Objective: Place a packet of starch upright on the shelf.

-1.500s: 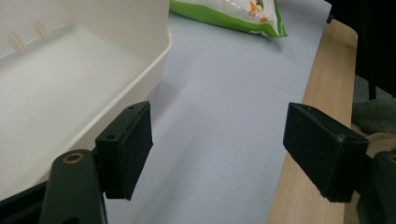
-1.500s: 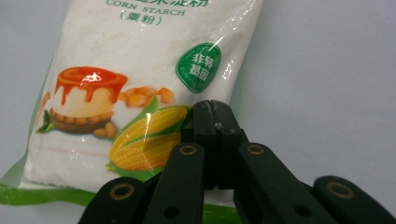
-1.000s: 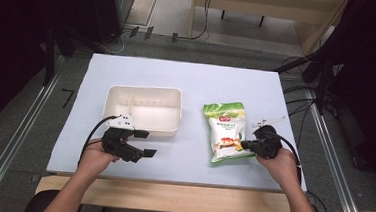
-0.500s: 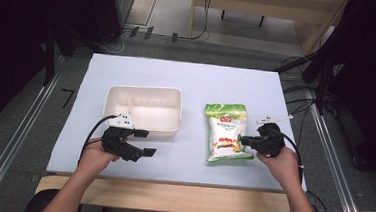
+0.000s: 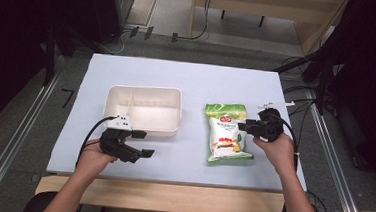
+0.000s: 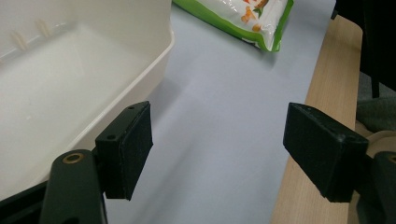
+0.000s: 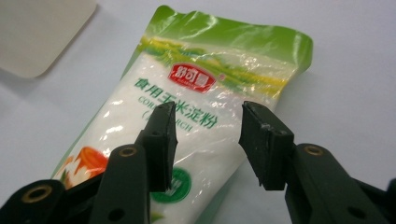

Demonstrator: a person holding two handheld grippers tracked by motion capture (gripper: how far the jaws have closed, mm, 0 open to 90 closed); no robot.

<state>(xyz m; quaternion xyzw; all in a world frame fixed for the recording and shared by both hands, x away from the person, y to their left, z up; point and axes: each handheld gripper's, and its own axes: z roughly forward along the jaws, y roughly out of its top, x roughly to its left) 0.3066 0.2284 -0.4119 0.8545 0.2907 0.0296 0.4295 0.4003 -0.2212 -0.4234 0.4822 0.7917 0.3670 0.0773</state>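
White tabletop (image 5: 188, 76) on a wooden bench, dark room and cables behind. Going left to right, we have the left gripper (image 5: 140, 144) parked near the table's front edge, just in front of the near rim of the cream tray (image 5: 143, 109); in the left gripper view its jaws stand wide apart, nothing between them, the pads (image 6: 128, 149) touching nothing, the tray wall just beside the left pad. Tray looks bare inside. Next comes the starch bag (image 5: 225, 132), green and white, lying flat on the table to the right of the tray and apart from it. Our right gripper (image 5: 243, 126) sits at the bag's right edge, pointing at it; its jaws have just been opening and now stand partly apart, and the right gripper view puts them over the bag's printed face with no squeeze visible, so we read it as released, not gripping. Step in hand, by our judgement: setting up a pick on the bag, likely for the tray. Next move calls for lowering the jaws around a bag edge and clamping before any lift.
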